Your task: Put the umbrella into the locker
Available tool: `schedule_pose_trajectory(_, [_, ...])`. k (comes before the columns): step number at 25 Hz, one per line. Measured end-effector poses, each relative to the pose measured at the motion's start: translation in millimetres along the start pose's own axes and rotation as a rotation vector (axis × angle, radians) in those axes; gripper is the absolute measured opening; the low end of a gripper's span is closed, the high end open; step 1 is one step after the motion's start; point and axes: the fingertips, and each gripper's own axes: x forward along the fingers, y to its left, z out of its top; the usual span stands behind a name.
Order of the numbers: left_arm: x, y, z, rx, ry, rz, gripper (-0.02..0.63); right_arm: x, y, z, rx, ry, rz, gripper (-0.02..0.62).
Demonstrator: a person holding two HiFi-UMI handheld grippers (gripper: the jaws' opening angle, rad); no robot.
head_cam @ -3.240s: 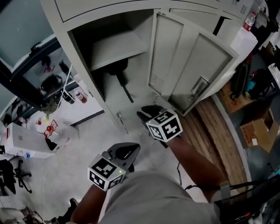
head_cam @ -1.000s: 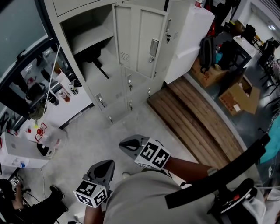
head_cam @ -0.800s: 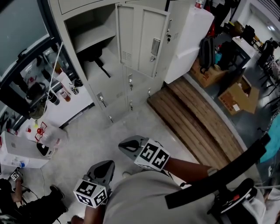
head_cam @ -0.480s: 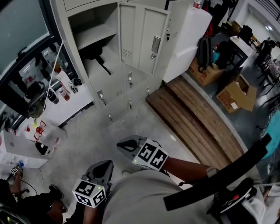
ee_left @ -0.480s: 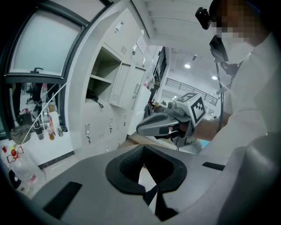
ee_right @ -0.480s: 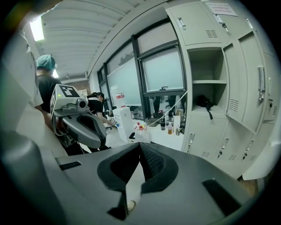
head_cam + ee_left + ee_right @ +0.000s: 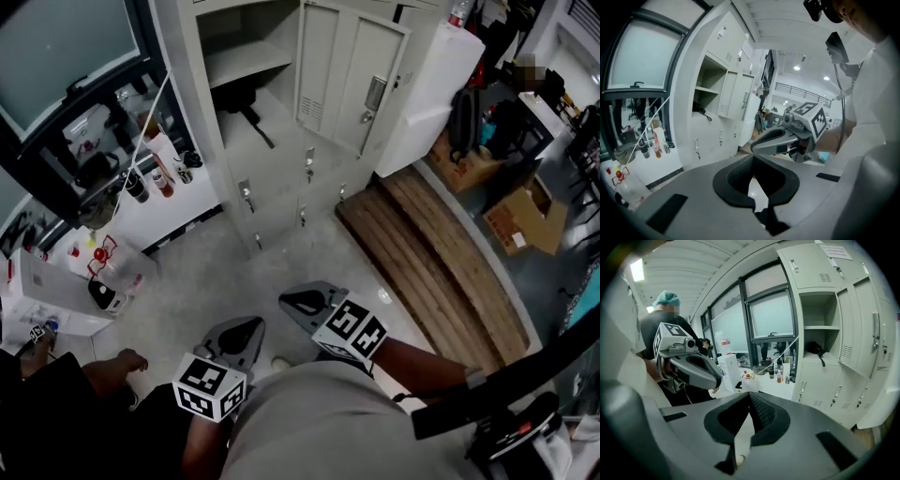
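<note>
Black umbrella [image 7: 246, 101] lies inside the open locker [image 7: 272, 187] compartment. Left hand-held gripper [image 7: 234, 336] and right hand-held gripper [image 7: 305, 302] are both closed, empty, well apart from it. Probably only the door [image 7: 349, 75] is left: push its free edge gently.

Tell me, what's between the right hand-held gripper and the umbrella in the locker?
Head view: from the right hand-held gripper, bare grey floor, then the closed lower locker doors, then the umbrella.
</note>
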Motion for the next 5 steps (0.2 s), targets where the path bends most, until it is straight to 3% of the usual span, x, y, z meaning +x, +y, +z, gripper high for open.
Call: schedule_pose_trajectory(5, [0.0, -2.4, -7.4, -0.011, 0.006, -0.03, 0.009, -1.0, -3.8, -8.3, 0.019, 0.018, -0.036, 0.017])
